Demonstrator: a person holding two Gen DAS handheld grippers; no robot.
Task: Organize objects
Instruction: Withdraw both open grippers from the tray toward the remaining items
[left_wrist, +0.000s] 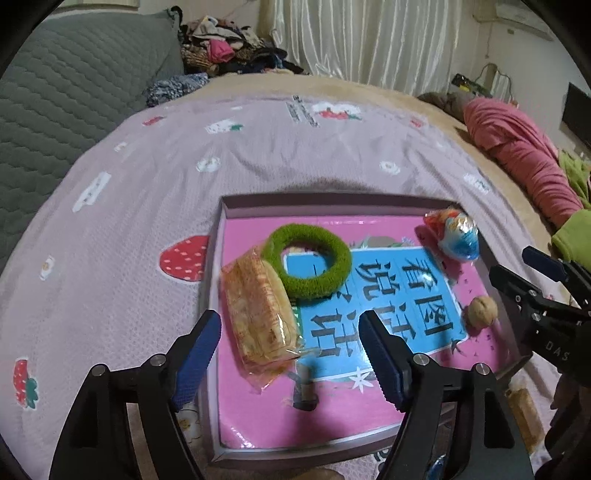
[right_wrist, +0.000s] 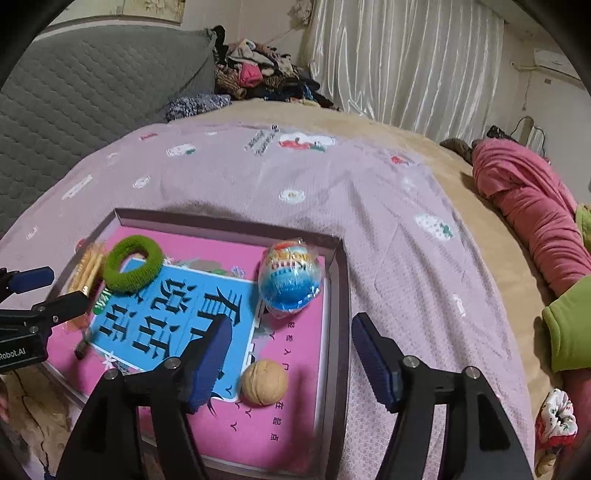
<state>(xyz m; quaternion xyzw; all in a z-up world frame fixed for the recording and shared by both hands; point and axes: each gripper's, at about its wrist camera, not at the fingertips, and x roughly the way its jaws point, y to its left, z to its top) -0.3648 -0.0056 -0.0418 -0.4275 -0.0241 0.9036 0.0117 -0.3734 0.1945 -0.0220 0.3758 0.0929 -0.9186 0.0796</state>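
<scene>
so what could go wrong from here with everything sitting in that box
The walnut is round and lies loose near the right wall of the box; on the soft bed it could roll if the box is nudged. The wrapped snack leans over the left rim and may slip out. Both the left claw and the right claw hang open low over the box, so either could clip an item.

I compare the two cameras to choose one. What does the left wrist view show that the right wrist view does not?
Only the left wrist view: the whole wrapped snack between the open left gripper fingers; the right view shows only its edge.

Only the right wrist view: a floral cloth at the right edge, and the walnut between the open right gripper fingers.

Both: the box, green ring, wrapped egg and walnut.
</scene>
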